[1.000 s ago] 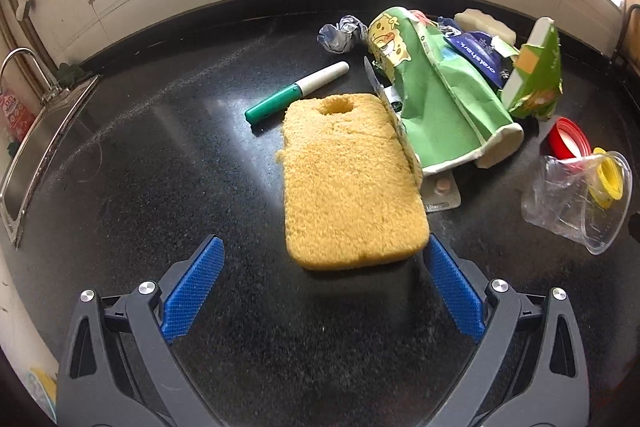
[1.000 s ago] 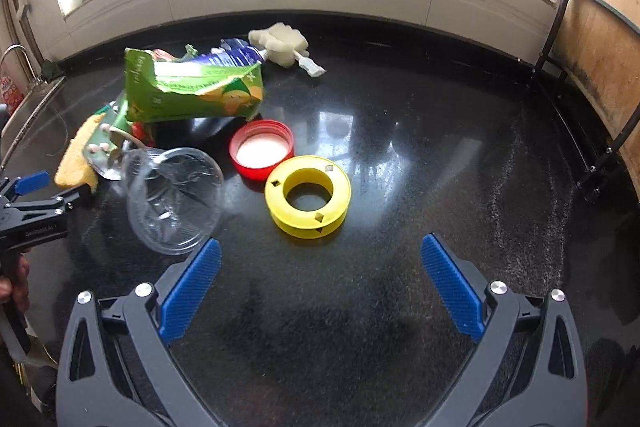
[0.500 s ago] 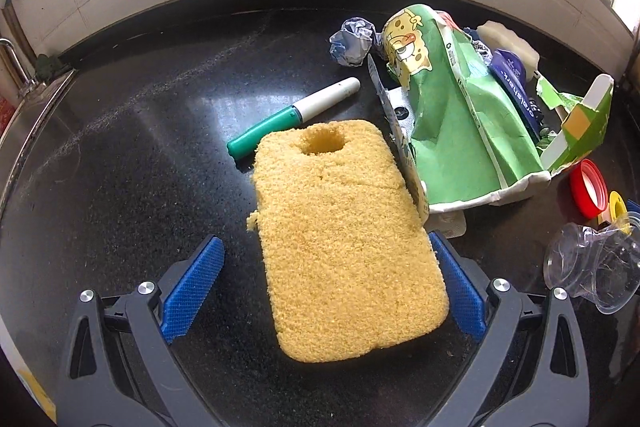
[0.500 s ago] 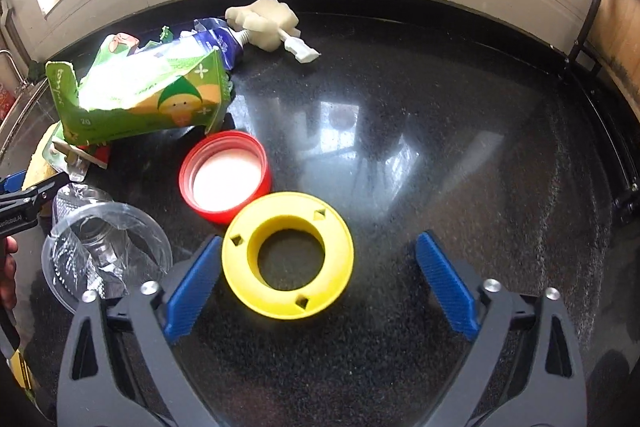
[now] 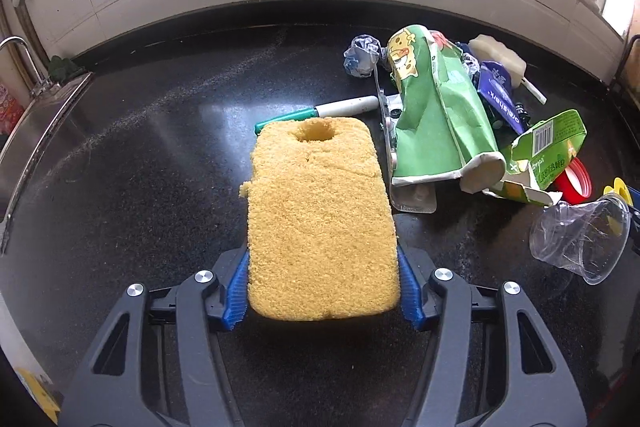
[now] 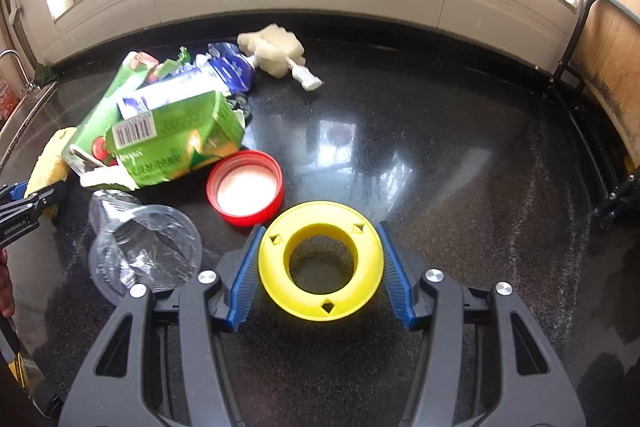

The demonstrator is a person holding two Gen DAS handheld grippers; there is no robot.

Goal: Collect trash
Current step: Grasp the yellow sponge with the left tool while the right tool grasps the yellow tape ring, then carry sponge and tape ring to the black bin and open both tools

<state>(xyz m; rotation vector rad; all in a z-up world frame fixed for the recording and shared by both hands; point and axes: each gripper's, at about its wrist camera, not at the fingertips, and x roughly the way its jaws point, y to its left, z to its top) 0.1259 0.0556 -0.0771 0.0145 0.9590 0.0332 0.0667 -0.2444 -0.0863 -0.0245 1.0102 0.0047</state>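
Now the left gripper had closed in: its blue pads pressed both sides of the yellow sponge, which half a second earlier lay between pads spread wide apart. The sponge sat on the black counter, its far end with a round hole just beside a green-and-white marker. To its right lay a crumpled green carton and a clear plastic cup on its side. The right gripper had likewise narrowed from wide apart, its pads now against both sides of the yellow ring, which rested on the counter just beside a red lid. A green box lay behind the lid.
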